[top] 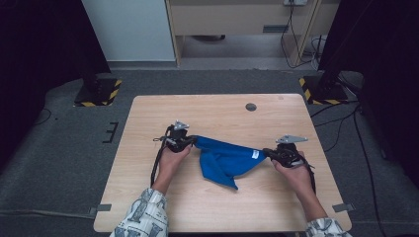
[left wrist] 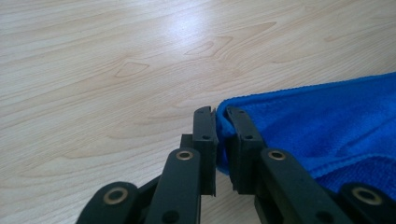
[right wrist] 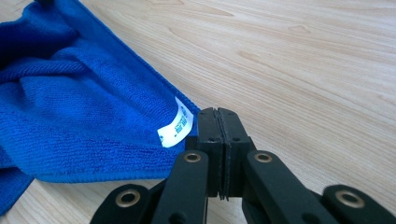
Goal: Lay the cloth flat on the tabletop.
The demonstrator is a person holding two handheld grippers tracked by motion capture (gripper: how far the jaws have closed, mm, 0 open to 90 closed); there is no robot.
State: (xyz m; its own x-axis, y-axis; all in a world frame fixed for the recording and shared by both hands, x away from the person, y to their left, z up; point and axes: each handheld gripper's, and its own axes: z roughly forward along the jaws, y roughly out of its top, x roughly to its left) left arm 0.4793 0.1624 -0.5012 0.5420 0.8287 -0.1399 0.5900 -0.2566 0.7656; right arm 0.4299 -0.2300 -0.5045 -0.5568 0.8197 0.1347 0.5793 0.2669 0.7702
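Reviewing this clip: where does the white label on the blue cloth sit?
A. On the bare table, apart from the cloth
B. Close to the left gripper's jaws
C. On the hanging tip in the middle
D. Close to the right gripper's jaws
D: the white label lies on the edge of the blue cloth right beside the right gripper, whose jaws are closed on that corner.

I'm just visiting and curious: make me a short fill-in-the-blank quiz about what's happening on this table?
1. The cloth stretched between the two grippers is ____ in colour.
2. The left gripper is clamped on the cloth's ____.
3. Close to the right gripper, a small ____ label is sewn to the cloth.
4. The table top is made of ____.

Missing words: blue; edge; white; wood
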